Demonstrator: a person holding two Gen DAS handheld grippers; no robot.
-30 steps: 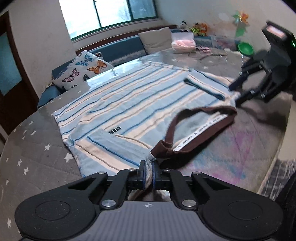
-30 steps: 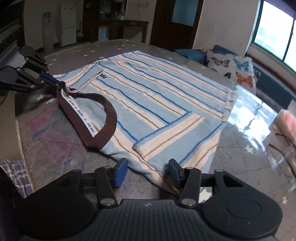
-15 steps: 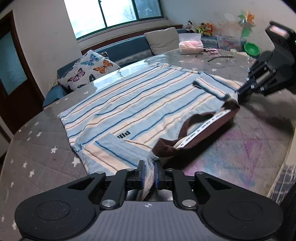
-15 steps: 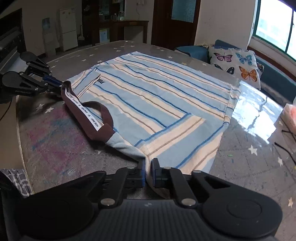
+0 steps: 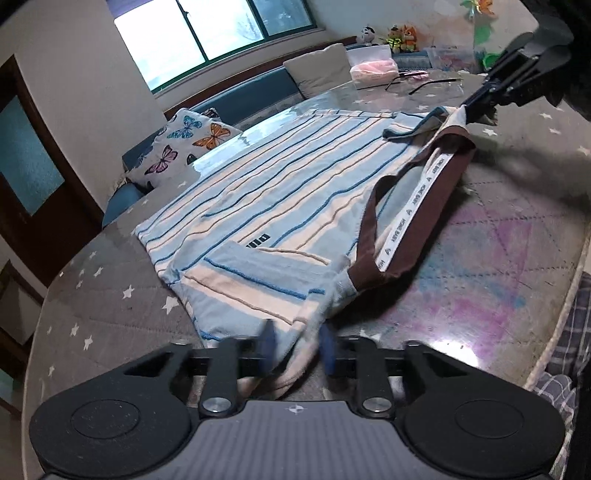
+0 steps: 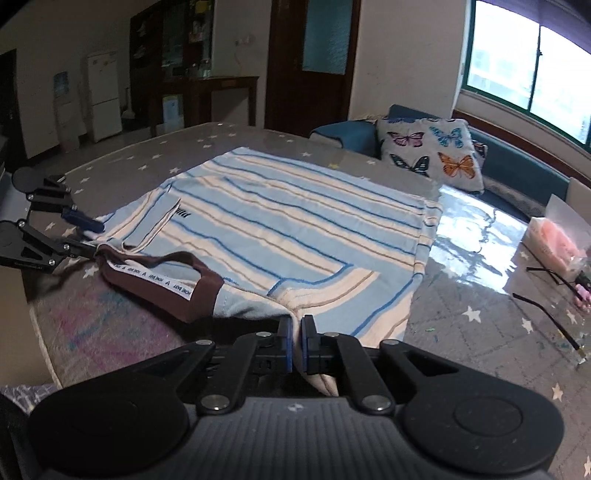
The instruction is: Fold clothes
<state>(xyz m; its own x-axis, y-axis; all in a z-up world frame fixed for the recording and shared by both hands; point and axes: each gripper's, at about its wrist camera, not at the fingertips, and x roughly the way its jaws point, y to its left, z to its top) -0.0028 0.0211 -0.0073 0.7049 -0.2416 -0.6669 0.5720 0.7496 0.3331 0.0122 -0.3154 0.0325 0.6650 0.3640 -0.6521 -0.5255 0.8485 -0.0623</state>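
Grey star-printed surface [image 5: 110, 306] under a window [image 5: 207, 26], with a dark door [image 5: 22, 166] at far left and a butterfly cushion [image 5: 184, 147] on the blue bench behind. Spread flat across the middle of that surface, well clear of the clutter: striped shirt [image 5: 295, 192], pale blue and cream. Near shoulder of it between the jaws of the left gripper [image 5: 297, 350], jaws blurred and closing, pads not yet pressing the cloth. On the chest, a small dark block logo, too small to read. Right of that, brown collar [image 5: 424, 221] raised off the surface, its white inner tape printed over and over with what reads roughly as "HONE BABY". Further back on the right: pink packet [image 5: 373, 68], soft toys [image 5: 399, 37], a pair of glasses [image 5: 424, 79] lying beside the shirt's far edge. At far right, right gripper [image 5: 469, 107] with jaws pinched tight on the other shoulder, cloth lifted at that corner. Nothing lying on top of the shirt.
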